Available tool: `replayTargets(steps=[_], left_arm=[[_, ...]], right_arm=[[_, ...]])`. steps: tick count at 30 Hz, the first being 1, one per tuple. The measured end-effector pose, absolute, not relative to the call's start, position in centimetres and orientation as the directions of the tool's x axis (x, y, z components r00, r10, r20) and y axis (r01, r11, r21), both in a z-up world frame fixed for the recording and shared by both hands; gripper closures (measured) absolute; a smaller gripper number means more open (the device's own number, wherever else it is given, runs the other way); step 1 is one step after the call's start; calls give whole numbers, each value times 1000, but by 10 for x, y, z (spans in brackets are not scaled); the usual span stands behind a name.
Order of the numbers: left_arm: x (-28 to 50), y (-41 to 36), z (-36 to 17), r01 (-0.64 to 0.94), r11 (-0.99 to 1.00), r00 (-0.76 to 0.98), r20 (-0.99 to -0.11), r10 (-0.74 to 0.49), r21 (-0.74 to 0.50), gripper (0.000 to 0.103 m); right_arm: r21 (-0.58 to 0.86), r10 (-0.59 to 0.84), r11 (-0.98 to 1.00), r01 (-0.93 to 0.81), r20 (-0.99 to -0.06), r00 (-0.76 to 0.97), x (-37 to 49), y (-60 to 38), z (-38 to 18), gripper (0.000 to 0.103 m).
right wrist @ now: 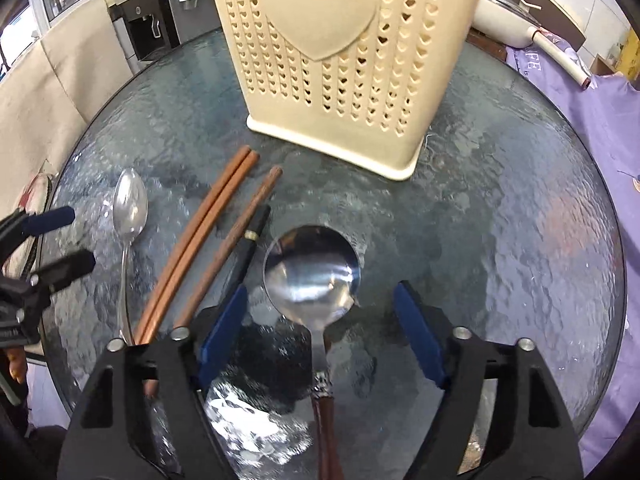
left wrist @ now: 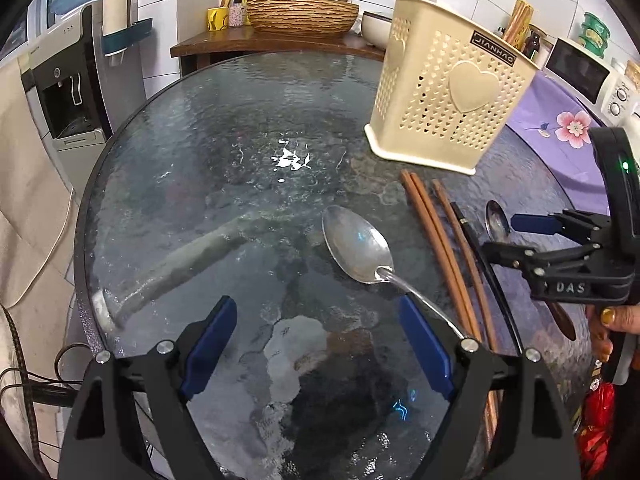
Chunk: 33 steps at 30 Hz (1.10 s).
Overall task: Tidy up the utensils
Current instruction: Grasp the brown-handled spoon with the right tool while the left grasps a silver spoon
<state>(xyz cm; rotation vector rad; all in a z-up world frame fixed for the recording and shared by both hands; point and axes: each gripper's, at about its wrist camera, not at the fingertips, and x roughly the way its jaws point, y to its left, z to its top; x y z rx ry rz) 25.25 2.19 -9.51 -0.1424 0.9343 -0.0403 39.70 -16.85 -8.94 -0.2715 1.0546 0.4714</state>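
I hold my right gripper [right wrist: 320, 320] open astride the spoon [right wrist: 312, 268] to grab its neck, my left gripper [left wrist: 316, 344] waiting open for the holder [right wrist: 344, 80].

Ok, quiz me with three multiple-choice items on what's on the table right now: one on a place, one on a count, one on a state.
1. Relative to the metal spoon and the wooden-handled spoon, the chopsticks lie: A left of both; B between them; C right of both.
2. How many chopsticks are on the table? A two; B four; C six.
3. The right claw is: A shut on a chopstick; B shut on a spoon; C open.

B, a spoon lies on either side of them. B, two reddish, one dark brown, one black. C, its pads stand clear of the wooden handle between them.
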Motion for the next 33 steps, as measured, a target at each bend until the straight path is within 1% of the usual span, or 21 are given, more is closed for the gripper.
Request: replayTargets(steps=[2, 3, 4, 5, 11, 14, 16, 20, 21, 24, 27, 29, 32, 33], left_arm=[[252, 21, -96, -26, 990, 592, -800, -95, -137, 22], [253, 20, -96, -29, 991, 590, -802, -91, -133, 22], [254, 20, -97, -29, 991, 588, -804, -90, -132, 22], [255, 19, -97, -30, 991, 585, -806, -89, -131, 22], [270, 14, -90, -65, 990, 592, -804, -62, -124, 22], [281, 11, -88, -96, 984, 576, -815, -66, -147, 22], [288, 7, -89, -107, 985, 568, -822, -52, -136, 22], [296, -1, -95, -148, 976, 551, -833, -54, -161, 22], [299, -6, -97, -151, 977, 553, -832, -41, -148, 23], [301, -15, -100, -153, 985, 563, -826, 26, -73, 28], [302, -19, -101, -131, 991, 562, -826, 51, -28, 30], [307, -27, -102, -86, 996, 556, -829, 60, 14, 31], [316, -36, -99, -17, 1000, 537, -843, 24, 17, 40], [318, -39, -98, 10, 1000, 530, -848, 9, 16, 46]], right_arm=[[8, 242, 869, -495, -879, 411, 397, -168, -87, 43], [7, 240, 872, -489, -878, 415, 398, -168, -86, 45], [8, 237, 877, -481, -877, 418, 398, -169, -85, 52], [5, 232, 881, -473, -876, 423, 399, -170, -85, 55], [19, 229, 901, -433, -868, 440, 393, -184, -83, 55], [14, 223, 905, -424, -867, 446, 387, -186, -83, 55], [11, 219, 907, -421, -866, 450, 384, -186, -83, 55], [12, 220, 909, -416, -862, 456, 382, -186, -83, 55], [12, 220, 910, -415, -861, 458, 380, -186, -83, 55], [12, 221, 911, -413, -859, 462, 378, -186, -83, 55], [14, 223, 911, -412, -858, 463, 377, -187, -83, 55], [14, 223, 912, -411, -857, 465, 376, -187, -83, 55], [16, 221, 914, -406, -857, 465, 376, -187, -83, 55], [16, 221, 915, -404, -857, 465, 376, -187, -83, 55]])
